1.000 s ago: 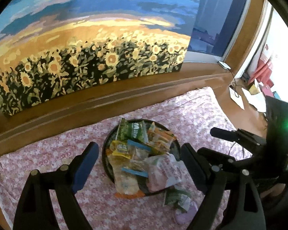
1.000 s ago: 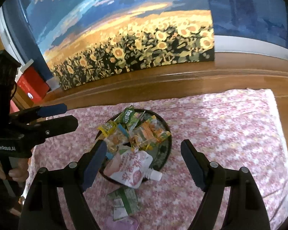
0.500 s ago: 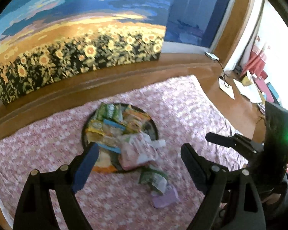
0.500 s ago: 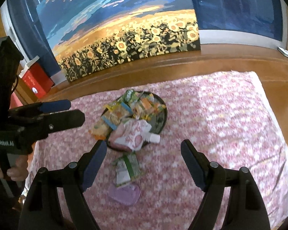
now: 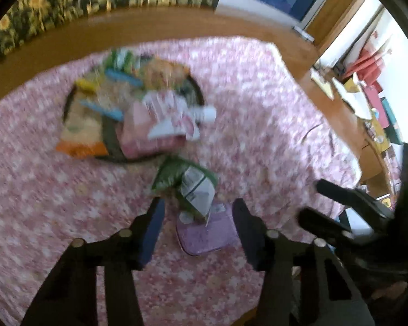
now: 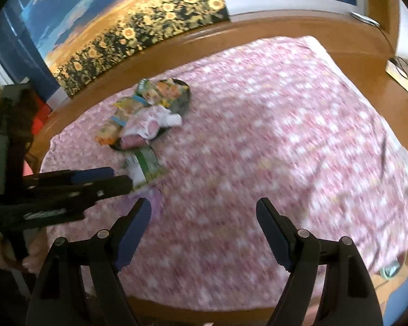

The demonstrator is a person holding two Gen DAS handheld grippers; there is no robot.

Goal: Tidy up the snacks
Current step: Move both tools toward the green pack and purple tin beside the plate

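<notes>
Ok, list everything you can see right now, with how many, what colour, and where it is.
round dark tray: one, black, far left on the cloth, heaped with snack packets
pink-and-white spouted pouch: one, on the tray's near edge, white cap pointing right
green-and-white snack packet: one, on the cloth in front of the tray
flat lilac packet: one, nearest, partly under the green packet
pink floral cloth: one, covering the wooden table
sunflower picture: one, blue and yellow, behind the table
left gripper: black, blue pads, open over the lilac packet
right gripper: black, blue pads, open, empty
</notes>
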